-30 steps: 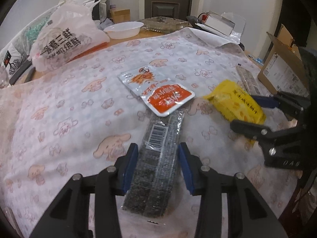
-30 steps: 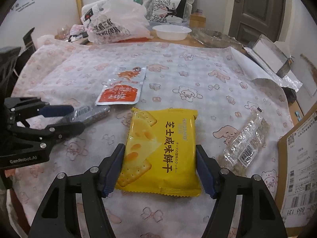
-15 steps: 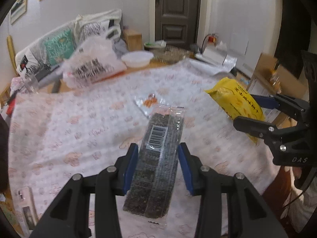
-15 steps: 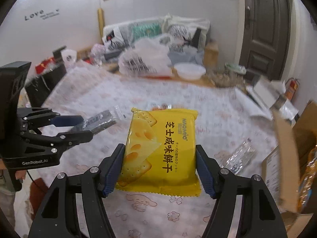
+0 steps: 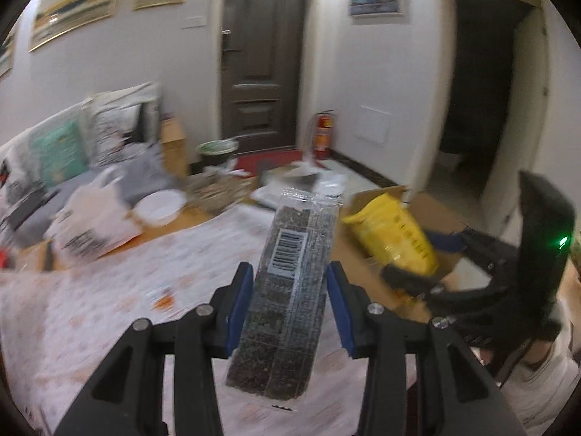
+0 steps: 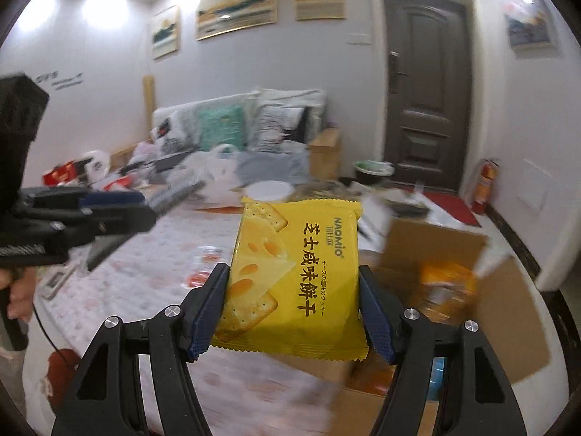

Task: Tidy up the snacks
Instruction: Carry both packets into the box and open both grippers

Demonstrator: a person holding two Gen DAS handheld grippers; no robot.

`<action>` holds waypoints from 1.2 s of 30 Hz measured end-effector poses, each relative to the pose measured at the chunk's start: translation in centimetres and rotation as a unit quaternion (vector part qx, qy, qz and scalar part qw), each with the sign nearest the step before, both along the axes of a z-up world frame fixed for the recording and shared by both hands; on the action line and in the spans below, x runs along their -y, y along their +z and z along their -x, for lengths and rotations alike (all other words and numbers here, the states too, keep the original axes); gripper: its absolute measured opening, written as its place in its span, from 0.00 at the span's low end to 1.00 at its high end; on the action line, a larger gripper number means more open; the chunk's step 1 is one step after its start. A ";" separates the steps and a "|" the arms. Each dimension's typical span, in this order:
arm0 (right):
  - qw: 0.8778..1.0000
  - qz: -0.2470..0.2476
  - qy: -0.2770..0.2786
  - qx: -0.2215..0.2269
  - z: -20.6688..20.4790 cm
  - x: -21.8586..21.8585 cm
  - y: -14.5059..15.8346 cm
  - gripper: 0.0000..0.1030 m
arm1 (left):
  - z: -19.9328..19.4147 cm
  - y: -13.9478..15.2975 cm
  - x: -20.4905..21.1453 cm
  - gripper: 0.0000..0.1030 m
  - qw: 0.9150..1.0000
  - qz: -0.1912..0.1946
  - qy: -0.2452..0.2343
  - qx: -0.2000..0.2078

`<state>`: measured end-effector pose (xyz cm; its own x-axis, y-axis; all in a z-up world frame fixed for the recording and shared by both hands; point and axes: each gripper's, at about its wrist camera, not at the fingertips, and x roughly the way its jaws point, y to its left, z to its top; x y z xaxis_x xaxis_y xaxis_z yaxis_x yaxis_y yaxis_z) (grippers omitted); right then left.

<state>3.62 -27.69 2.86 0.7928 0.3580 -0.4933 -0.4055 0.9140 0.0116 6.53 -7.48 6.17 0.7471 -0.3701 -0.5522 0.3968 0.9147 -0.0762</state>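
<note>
The left gripper [image 5: 289, 292] pinches a dark seaweed packet [image 5: 287, 290] above the patterned tablecloth [image 5: 109, 290]; the right gripper [image 6: 294, 298] clamps a yellow cracker packet [image 6: 296, 276] above the cloth's edge.

home living room — sofa [image 6: 232, 127] with cushions | framed pictures [image 6: 236, 9] | front door [image 6: 423, 94]

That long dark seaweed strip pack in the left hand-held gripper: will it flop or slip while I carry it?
The long dark seaweed strip pack in clear wrap juts out straight past the left hand-held gripper without sagging, so it is probably fairly stiff. Its glossy film looks slippery. Clamped only at its long edges, it might slide if jerked.
</note>
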 end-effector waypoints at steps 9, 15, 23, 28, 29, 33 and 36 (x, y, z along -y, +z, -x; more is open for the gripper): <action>0.998 0.006 -0.058 -0.027 -2.5 7.8 -2.1 0.64 | -5.1 -1.3 11.3 0.38 0.997 -0.010 -0.068 -0.039; 0.996 0.012 -0.083 -0.036 -3.9 10.0 -3.5 0.64 | -8.9 -3.9 15.6 0.38 0.994 -0.025 -0.070 -0.082; 0.994 0.041 -0.095 -0.044 -5.4 10.4 -4.9 0.64 | -10.2 -6.3 17.9 0.38 0.990 -0.048 -0.064 -0.117; 0.993 0.048 -0.097 -0.042 -5.4 9.8 -5.1 0.64 | -10.2 -6.4 18.0 0.38 0.990 -0.049 -0.062 -0.121; 0.993 0.048 -0.098 -0.043 -5.2 9.7 -5.1 0.64 | -10.2 -6.4 17.9 0.38 0.990 -0.048 -0.061 -0.120; 0.993 0.050 -0.099 -0.046 -5.0 9.6 -5.1 0.64 | -10.5 -6.2 17.6 0.38 0.991 -0.030 -0.052 -0.122; 0.993 0.052 -0.098 -0.047 -4.6 9.5 -5.2 0.65 | -10.6 -6.1 17.4 0.38 0.991 -0.023 -0.053 -0.124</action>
